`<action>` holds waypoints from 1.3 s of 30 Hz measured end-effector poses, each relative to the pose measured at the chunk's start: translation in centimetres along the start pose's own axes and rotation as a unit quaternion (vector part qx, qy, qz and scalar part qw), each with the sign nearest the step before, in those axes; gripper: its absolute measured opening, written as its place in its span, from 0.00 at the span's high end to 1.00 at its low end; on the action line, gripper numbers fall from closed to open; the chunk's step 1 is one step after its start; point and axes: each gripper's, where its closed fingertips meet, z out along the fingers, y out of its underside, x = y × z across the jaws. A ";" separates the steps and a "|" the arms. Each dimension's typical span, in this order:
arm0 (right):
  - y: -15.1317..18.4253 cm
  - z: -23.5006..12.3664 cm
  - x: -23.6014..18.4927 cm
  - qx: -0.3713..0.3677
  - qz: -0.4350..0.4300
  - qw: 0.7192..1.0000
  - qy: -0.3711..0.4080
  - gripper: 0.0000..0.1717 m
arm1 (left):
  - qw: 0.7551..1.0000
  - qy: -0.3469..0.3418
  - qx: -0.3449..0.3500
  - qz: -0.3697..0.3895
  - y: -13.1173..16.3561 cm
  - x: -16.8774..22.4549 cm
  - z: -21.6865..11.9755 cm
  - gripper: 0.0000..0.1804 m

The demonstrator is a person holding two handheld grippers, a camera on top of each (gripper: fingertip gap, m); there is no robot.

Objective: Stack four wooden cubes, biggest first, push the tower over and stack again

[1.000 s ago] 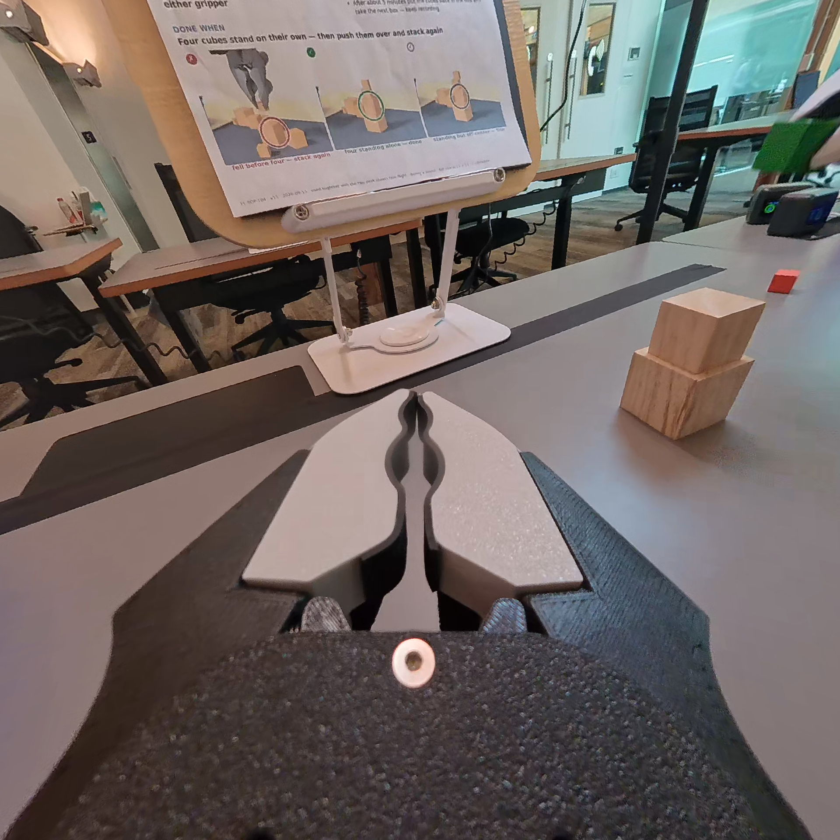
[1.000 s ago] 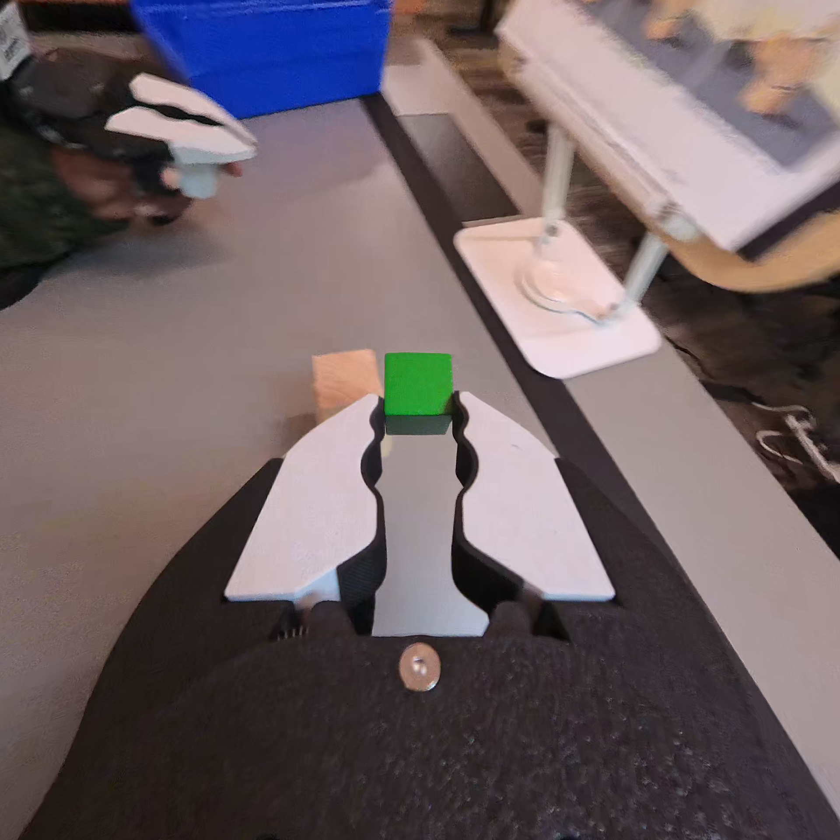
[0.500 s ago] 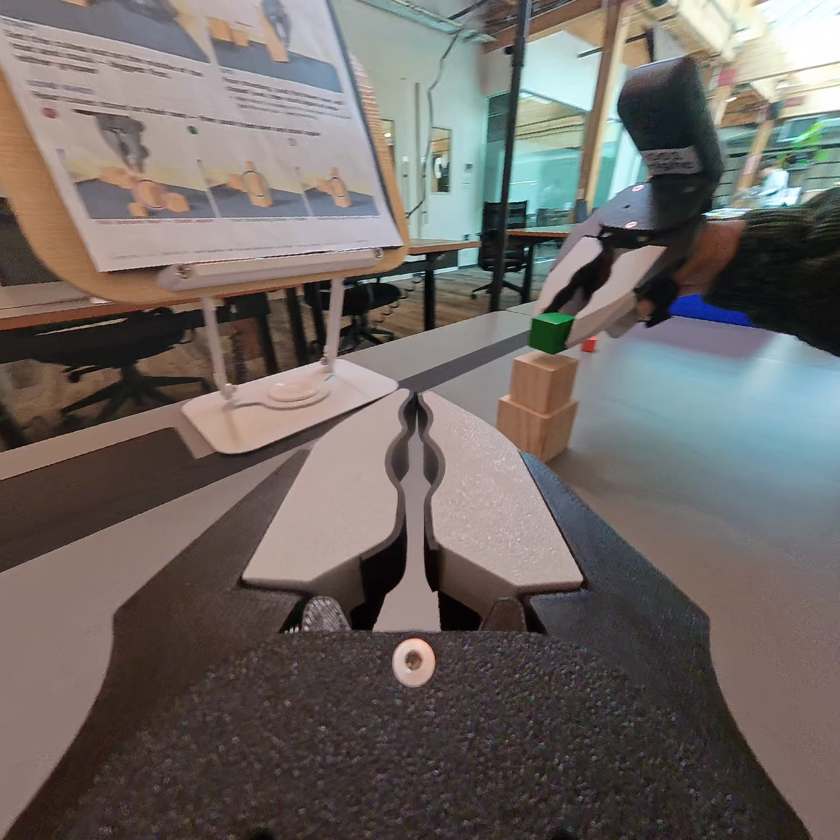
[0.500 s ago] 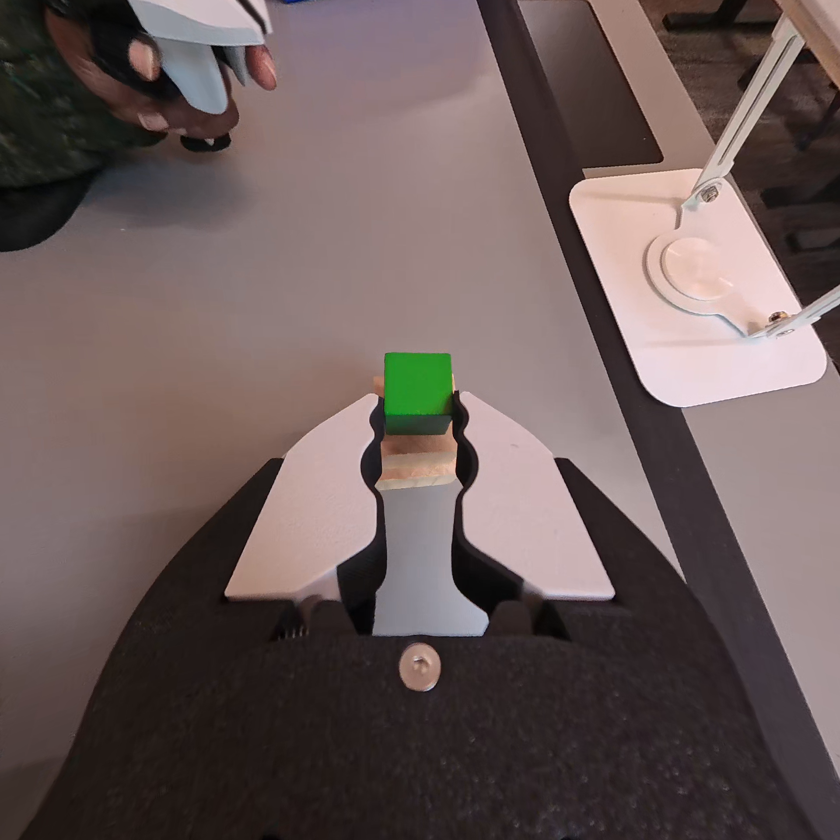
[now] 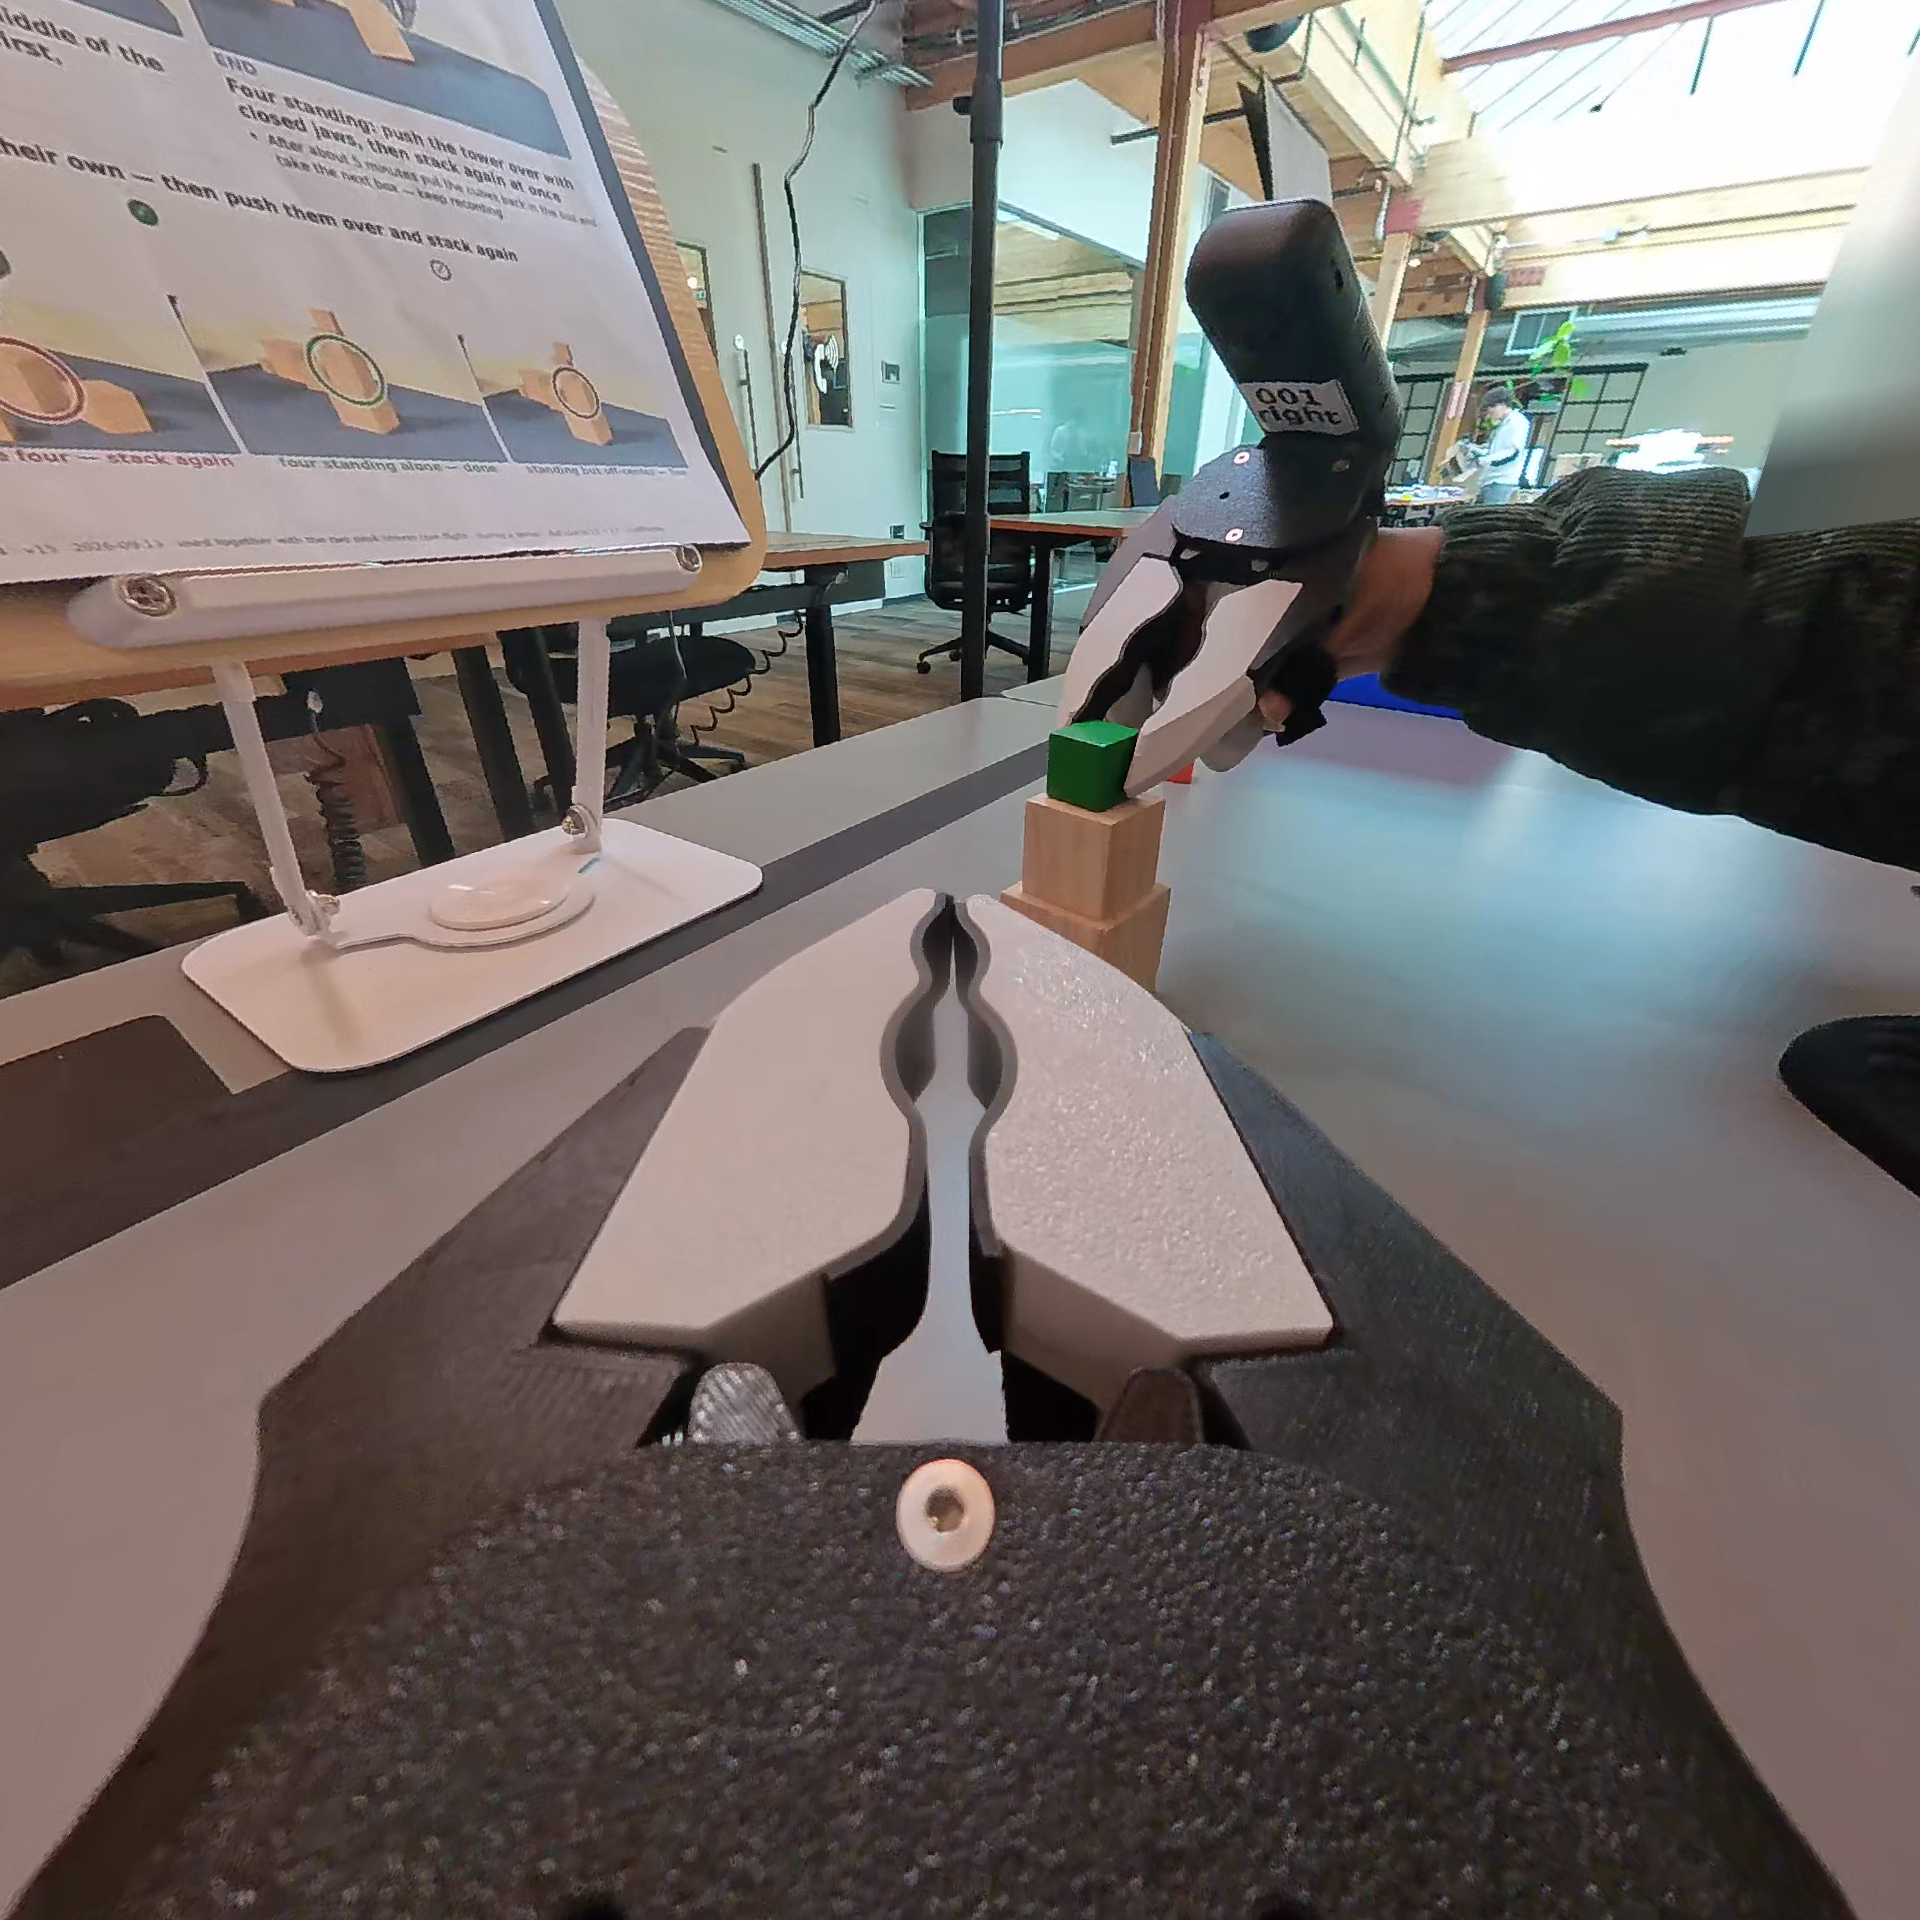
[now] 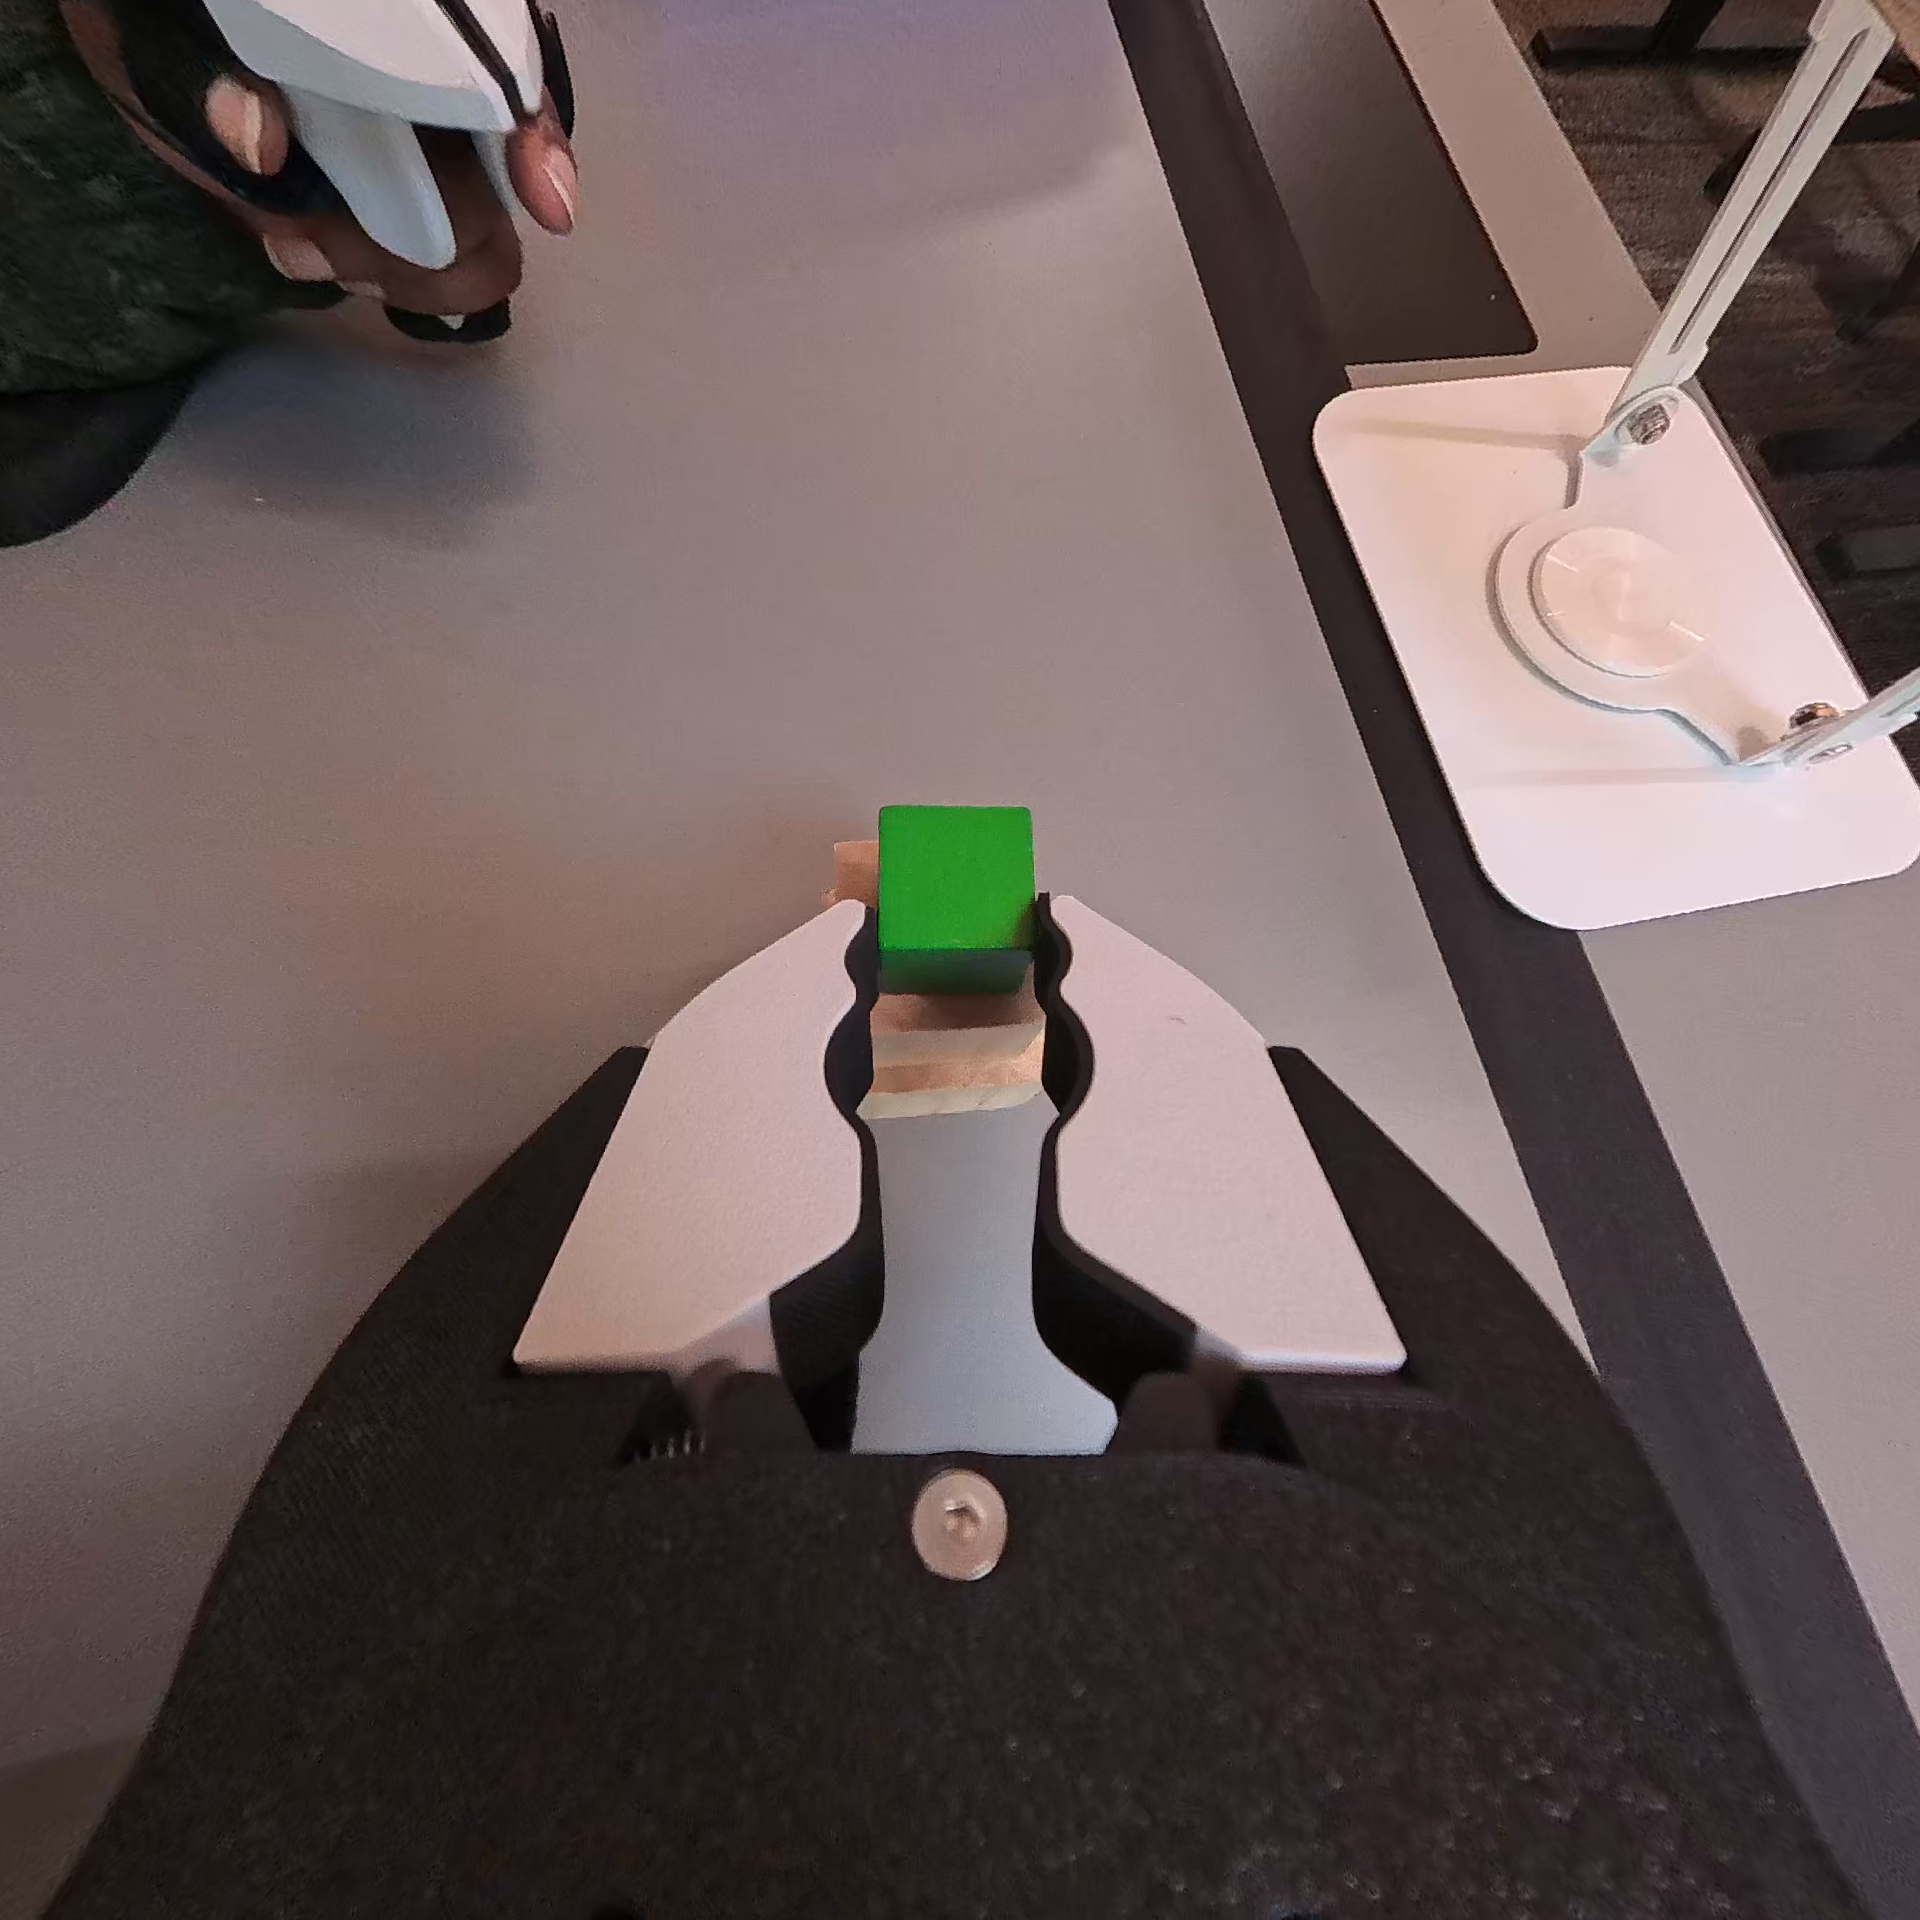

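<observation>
My right gripper (image 6: 954, 914) is shut on a small green cube (image 6: 954, 894), with both pads against its sides. The left wrist view shows the green cube (image 5: 1089, 764) with its underside on the upper of two stacked wooden cubes (image 5: 1091, 857). The lower wooden cube (image 5: 1117, 935) is wider and stands on the grey table (image 5: 1455, 987). The right gripper (image 5: 1107, 748) reaches down from the right, held by a hand in a dark sleeve. My left gripper (image 5: 951, 909) is shut and empty, low over the table just in front of the stack. It also shows at the top left of the right wrist view (image 6: 436, 94).
A white stand base (image 5: 478, 925) carries a board with a printed sheet (image 5: 312, 260) at the left. A dark strip (image 6: 1351, 520) runs along the table beside it. A small red cube (image 5: 1179, 772) and a blue bin (image 5: 1392, 694) lie behind the stack. Across from one pair of fingers to the other is roughly 20 centimeters.
My right gripper carried the green cube over the wooden stack and lowered it onto the upper cube, still gripping it. The left gripper stayed shut and moved closer to the stack.
</observation>
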 end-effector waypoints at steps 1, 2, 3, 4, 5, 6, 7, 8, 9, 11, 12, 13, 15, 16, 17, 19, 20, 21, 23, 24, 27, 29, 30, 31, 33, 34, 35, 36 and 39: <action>0.0 0.0 0.0 -0.001 0.000 1.000 -0.002 0.83 | 1.000 -0.002 -0.004 0.002 0.1 0.0 0.0 1.00; 0.0 0.1 0.1 -0.003 0.000 1.000 -0.003 0.83 | 1.000 -0.004 -0.008 0.004 0.2 -0.1 0.1 1.00; 0.0 0.1 0.0 -0.005 -0.002 1.000 -0.005 0.83 | 1.000 -0.005 -0.010 0.006 0.3 -0.1 0.1 1.00; 0.0 0.1 0.0 -0.007 -0.005 1.000 -0.007 0.83 | 1.000 -0.006 -0.010 0.006 0.4 -0.1 0.1 1.00; 0.1 0.1 0.0 -0.008 -0.008 1.000 -0.009 0.83 | 1.000 -0.007 -0.011 0.006 0.4 -0.2 0.1 1.00; 0.1 0.0 -0.1 -0.009 -0.010 1.000 -0.012 0.83 | 1.000 -0.008 -0.011 0.006 0.4 -0.2 0.2 1.00; 0.1 0.0 -0.1 -0.009 -0.011 1.000 -0.014 0.83 | 1.000 -0.010 -0.012 0.006 0.4 -0.3 0.1 1.00; 0.1 0.0 -0.1 -0.009 -0.012 1.000 -0.015 0.83 | 1.000 -0.012 -0.012 0.005 0.4 -0.3 0.1 1.00; 0.1 0.0 -0.1 -0.010 -0.014 1.000 -0.016 0.83 | 1.000 -0.012 -0.012 0.005 0.4 -0.4 0.1 1.00; 0.1 0.0 -0.1 -0.011 -0.016 1.000 -0.018 0.83 | 1.000 -0.013 -0.013 0.005 0.4 -0.4 0.2 1.00; 0.1 0.0 -0.1 -0.012 -0.017 1.000 -0.019 0.83 | 1.000 -0.013 -0.014 0.006 0.5 -0.4 0.2 1.00; 0.1 -0.1 -0.1 -0.013 -0.018 1.000 -0.019 0.83 | 1.000 -0.014 -0.015 0.006 0.5 -0.4 0.2 1.00; 0.1 0.0 -0.1 -0.013 -0.019 1.000 -0.021 0.83 | 1.000 -0.013 -0.018 0.009 0.6 -0.3 0.2 1.00; 0.1 0.0 -0.1 -0.013 -0.019 0.999 -0.022 0.83 | 1.000 -0.013 -0.018 0.010 0.6 -0.3 0.2 1.00; 0.1 0.0 -0.1 -0.014 -0.020 0.999 -0.023 0.83 | 1.000 -0.013 -0.019 0.010 0.7 -0.3 0.2 1.00; 0.1 0.0 -0.2 -0.016 -0.021 0.999 -0.025 0.82 | 1.000 -0.013 -0.020 0.009 0.7 -0.3 0.2 1.00; 0.0 -0.1 -0.2 -0.015 -0.020 0.999 -0.025 0.79 | 1.000 -0.013 -0.020 0.009 0.7 -0.3 0.2 1.00; -0.1 -0.3 -0.1 -0.012 -0.019 0.999 -0.023 0.77 | 1.000 -0.013 -0.020 0.008 0.7 -0.3 0.2 1.00; -0.8 -1.4 0.2 0.007 -0.012 1.000 -0.015 0.76 | 1.000 -0.014 -0.022 0.009 0.8 -0.3 0.3 1.00; -1.3 -2.4 0.6 0.026 -0.003 1.000 -0.008 0.76 | 1.000 -0.014 -0.022 0.009 0.8 -0.3 0.3 1.00; -1.7 -6.4 2.5 0.078 0.032 0.996 0.031 0.77 | 1.000 -0.015 -0.017 0.011 0.6 -0.3 0.2 1.00; -0.3 -9.4 4.5 0.087 0.056 0.991 0.082 0.77 | 1.000 -0.015 -0.009 0.013 0.2 -0.3 0.1 1.00; 0.9 -10.9 5.7 0.085 0.071 0.987 0.116 0.78 | 1.000 -0.015 -0.005 0.013 0.0 -0.2 0.1 1.00; 2.5 -12.3 7.1 0.075 0.090 0.981 0.156 0.79 | 1.000 -0.016 -0.002 0.014 -0.1 -0.2 0.1 1.00; 6.3 -14.9 9.5 0.047 0.127 0.964 0.230 0.79 | 1.000 -0.018 0.000 0.016 -0.2 -0.2 0.0 1.00; 8.5 -16.0 10.5 0.030 0.150 0.951 0.267 0.79 | 1.000 -0.018 0.000 0.016 -0.1 -0.2 0.1 1.00; 10.7 -17.0 11.4 0.015 0.170 0.939 0.299 0.79 | 1.000 -0.019 -0.001 0.015 -0.1 -0.2 0.1 1.00; 13.0 -17.9 12.3 0.001 0.198 0.923 0.329 0.80 | 1.000 -0.019 -0.001 0.015 0.0 -0.2 0.1 1.00; 19.1 -18.9 13.1 -0.019 0.274 0.893 0.357 0.77 | 1.000 -0.022 -0.003 0.014 0.1 -0.3 0.0 1.00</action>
